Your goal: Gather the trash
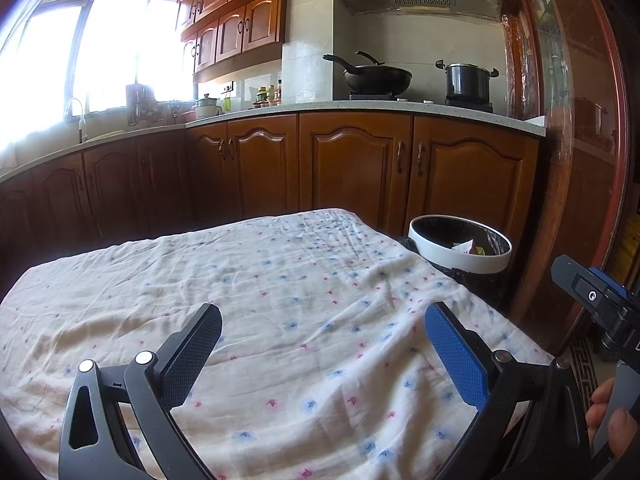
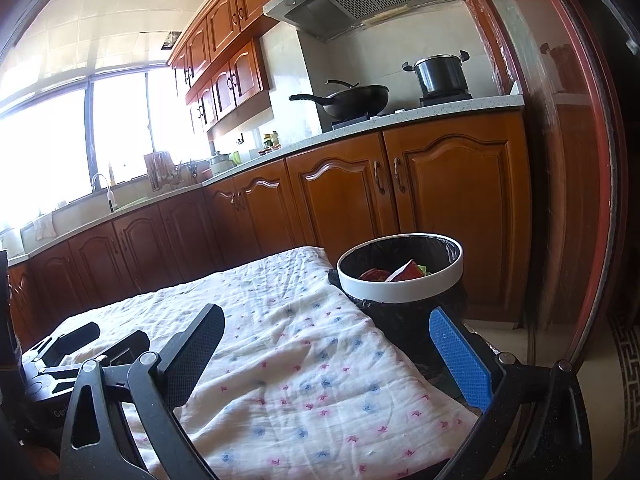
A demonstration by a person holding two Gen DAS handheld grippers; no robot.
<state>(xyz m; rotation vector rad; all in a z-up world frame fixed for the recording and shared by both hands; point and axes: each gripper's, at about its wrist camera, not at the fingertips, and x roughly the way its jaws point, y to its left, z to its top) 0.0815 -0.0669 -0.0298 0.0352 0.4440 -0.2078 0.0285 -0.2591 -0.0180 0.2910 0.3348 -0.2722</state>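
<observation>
Left claw point(image 1: 322, 350) spread apart, nothing between fingers, above floral cloth point(image 1: 260, 300) on worktop. Right claw point(image 2: 326, 354) likewise spread. Trash point(image 2: 400, 272) inside white-rimmed bin point(image 2: 400, 292), far right beside worktop. No legible writing.

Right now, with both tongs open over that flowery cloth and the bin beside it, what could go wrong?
1. The cloth is loose and wrinkled; the left tongs or right tongs might snag it.
2. The bin stands tight against the table edge, so a swing of the right tongs might knock it.
3. The red wrapper stands up inside; more trash might sit high.
</observation>
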